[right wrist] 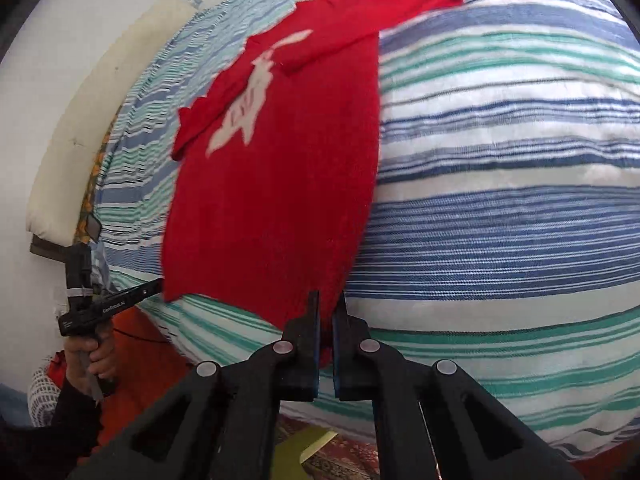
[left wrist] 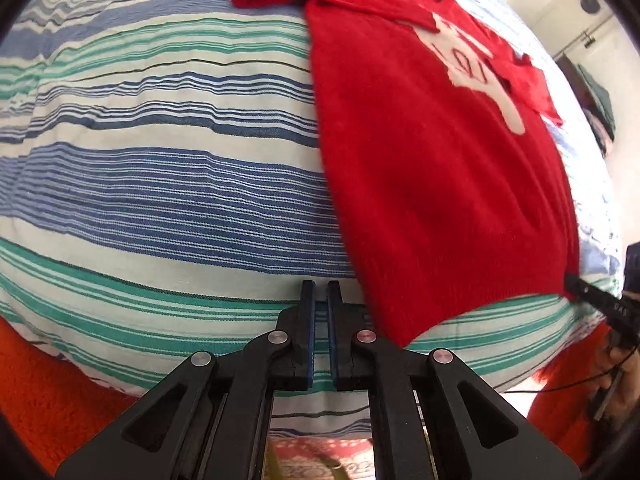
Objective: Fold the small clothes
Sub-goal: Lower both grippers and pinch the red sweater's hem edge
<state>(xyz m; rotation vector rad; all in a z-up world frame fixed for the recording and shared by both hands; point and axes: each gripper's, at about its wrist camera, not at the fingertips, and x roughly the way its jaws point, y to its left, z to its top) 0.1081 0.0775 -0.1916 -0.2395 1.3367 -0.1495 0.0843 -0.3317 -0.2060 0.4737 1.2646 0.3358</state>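
A red sweater point(left wrist: 420, 180) lies spread on the striped sheet point(left wrist: 160, 180) of a bed, its hem toward the near edge. The white figure point(right wrist: 244, 116) on its chest carries red letters, too blurred to read. The right gripper point(right wrist: 328, 300) is pressed together on the hem at one bottom corner, red cloth between its pads. The left gripper point(left wrist: 321, 286) stands just beside the other bottom corner, its jaws a narrow gap apart with only the sheet showing between them. In the right wrist view, white print on its side seems to read "GenRobot.AI"; a hand point(right wrist: 94, 354) holds its handle
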